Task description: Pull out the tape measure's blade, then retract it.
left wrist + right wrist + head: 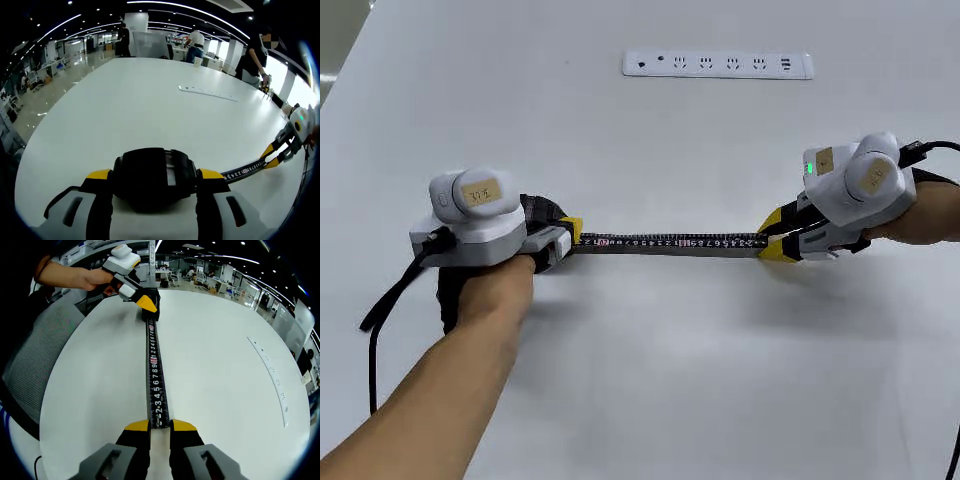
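Matt table [650, 380]; black plastic tape measure case [152, 175]; matt blade [154, 375].

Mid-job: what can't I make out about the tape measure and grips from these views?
End hook of the black numbered blade: hidden between the right gripper's yellow-tipped jaws, right gripper view.
Lock or button on the black tape measure case: covered by the left gripper in the head view.
Blade numbers near the case: too small, right gripper view.

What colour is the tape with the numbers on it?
The blade is black with white numbers and a red mark; the right gripper view shows it best.
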{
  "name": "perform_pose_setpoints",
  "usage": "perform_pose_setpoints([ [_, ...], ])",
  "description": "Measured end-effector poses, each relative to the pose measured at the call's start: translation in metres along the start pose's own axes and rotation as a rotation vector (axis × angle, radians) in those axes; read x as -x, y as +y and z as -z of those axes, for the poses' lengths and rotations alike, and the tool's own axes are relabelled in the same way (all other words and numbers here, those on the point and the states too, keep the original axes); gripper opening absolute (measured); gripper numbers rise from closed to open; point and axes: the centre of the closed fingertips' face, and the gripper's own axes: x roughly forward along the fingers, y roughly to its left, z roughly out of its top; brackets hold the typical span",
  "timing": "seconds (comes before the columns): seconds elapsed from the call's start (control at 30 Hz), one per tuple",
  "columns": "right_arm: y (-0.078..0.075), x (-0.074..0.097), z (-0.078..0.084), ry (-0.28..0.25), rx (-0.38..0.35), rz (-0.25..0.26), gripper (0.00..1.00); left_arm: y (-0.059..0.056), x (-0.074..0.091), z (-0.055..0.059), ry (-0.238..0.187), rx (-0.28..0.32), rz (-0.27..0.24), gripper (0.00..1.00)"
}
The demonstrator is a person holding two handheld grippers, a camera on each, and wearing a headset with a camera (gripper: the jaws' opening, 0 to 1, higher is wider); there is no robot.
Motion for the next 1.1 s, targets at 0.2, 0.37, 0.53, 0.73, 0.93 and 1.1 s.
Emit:
perform_pose_setpoints([
  [0.2, -0.0001, 0.0001, 0.0001, -0.003, -0.006, 0.0, 0.1, -0.0004, 0.0005, 0.0002, 0.007, 0.001, -0.002, 0.63],
  [0.37, -0.0003, 0.0002, 0.0003, -0.003, -0.007, 0.001, 0.1, 0.0005, -0.0001, -0.0002, 0.007, -0.002, -0.003, 0.63],
  [0.53, -0.0002, 0.0002, 0.0011, 0.003, -0.005, 0.002, 0.1, -0.0011, 0.0008, 0.0008, 0.014, -0.007, -0.005, 0.62],
  [0.73, 0.0, 0.0004, 0.0013, 0.004, -0.008, 0.002, 0.1, -0.0011, 0.0014, 0.0011, 0.02, -0.017, -0.008, 0.61],
  [0.93, -0.0001, 0.0005, 0.0013, 0.006, -0.009, 0.002, 0.1, -0.001, 0.0012, 0.0018, 0.026, -0.027, -0.004, 0.59],
  [1.1, -0.0004, 0.0007, 0.0015, 0.008, -0.009, 0.003, 0.1, -0.0005, 0.0016, 0.002, 0.025, -0.028, -0.004, 0.59],
])
